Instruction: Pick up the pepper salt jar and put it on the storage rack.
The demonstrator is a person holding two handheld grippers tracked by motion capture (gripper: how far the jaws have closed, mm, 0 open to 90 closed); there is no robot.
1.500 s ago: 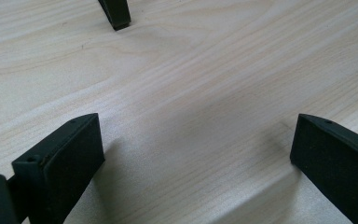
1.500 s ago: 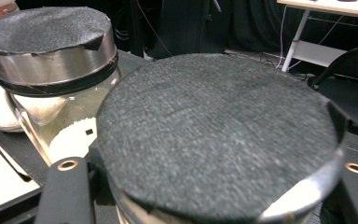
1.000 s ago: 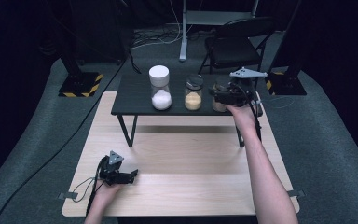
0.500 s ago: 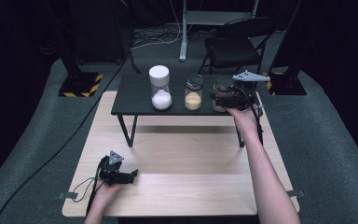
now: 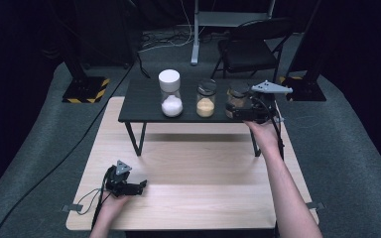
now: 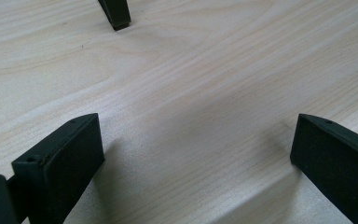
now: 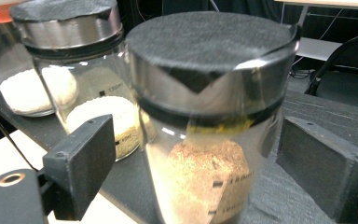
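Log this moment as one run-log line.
right gripper: jaws just opened, astride brown-powder jar, pads clear | left gripper: open over wooden table | jar upright on black table

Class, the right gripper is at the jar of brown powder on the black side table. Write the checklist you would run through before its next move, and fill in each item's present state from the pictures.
1. Right gripper jaws open, having just been opening: ok.
2. Brown-powder jar between the jaws, with a gap at each pad: ok.
3. Jar upright on the black side table, lid on: ok.
4. Middle jar of yellowish grains stands apart from the brown-powder jar: ok.
5. Left gripper open with nothing between its jaws, low over the wooden table, far from the jars: ok.
6. Whether the lid is screwed tight: cannot tell.
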